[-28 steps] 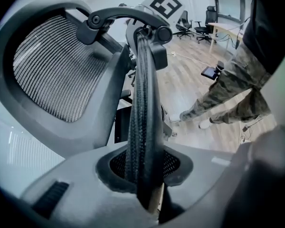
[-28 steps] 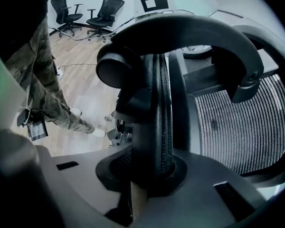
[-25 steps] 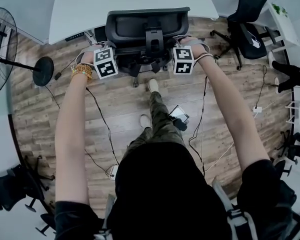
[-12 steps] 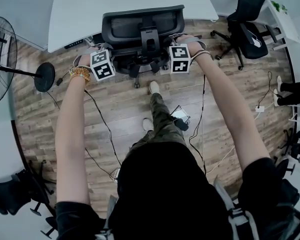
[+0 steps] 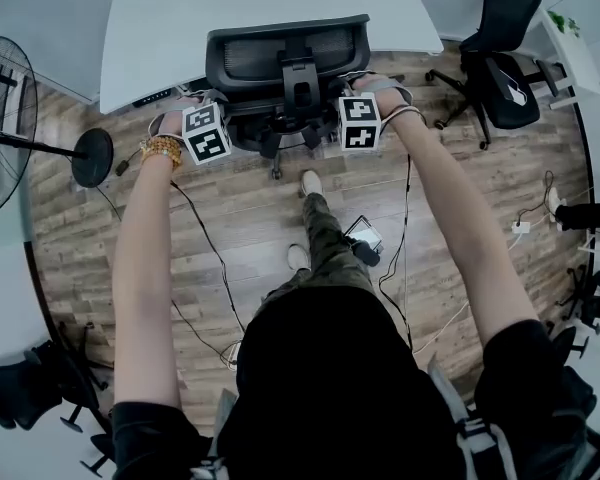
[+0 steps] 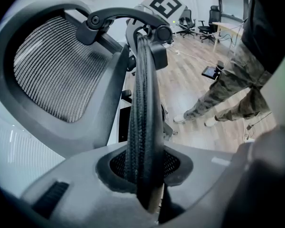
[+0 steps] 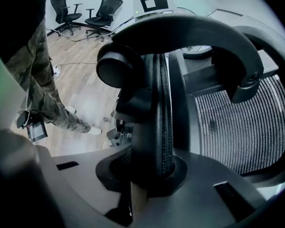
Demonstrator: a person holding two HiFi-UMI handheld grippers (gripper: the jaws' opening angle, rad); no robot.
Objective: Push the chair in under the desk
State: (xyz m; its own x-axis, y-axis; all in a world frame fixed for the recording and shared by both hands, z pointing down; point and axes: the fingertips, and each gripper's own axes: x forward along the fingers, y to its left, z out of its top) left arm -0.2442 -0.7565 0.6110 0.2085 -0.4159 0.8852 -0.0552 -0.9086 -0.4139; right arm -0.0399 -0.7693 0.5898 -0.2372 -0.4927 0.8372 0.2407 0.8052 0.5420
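A black office chair (image 5: 288, 58) with a mesh back stands at the front edge of the white desk (image 5: 170, 18), its seat partly under the top. My left gripper (image 5: 212, 108) is at the chair's left side and my right gripper (image 5: 352, 96) at its right side. In the left gripper view the left gripper (image 6: 145, 175) is shut on a black textured armrest (image 6: 143, 103). The right gripper view shows the right gripper (image 7: 149, 170) shut on the other armrest (image 7: 156, 108). The mesh back (image 6: 52, 70) fills the side of each gripper view.
A standing fan (image 5: 0, 118) and its round base (image 5: 92, 156) are on the wood floor to the left. Another black chair (image 5: 500, 58) stands at the upper right. Cables (image 5: 210, 258) and a small device (image 5: 365, 236) lie near the person's feet (image 5: 308, 183).
Both grippers and the chair have moved together toward the desk; the chair back now sits at the desk's front edge. Both grips are unchanged.
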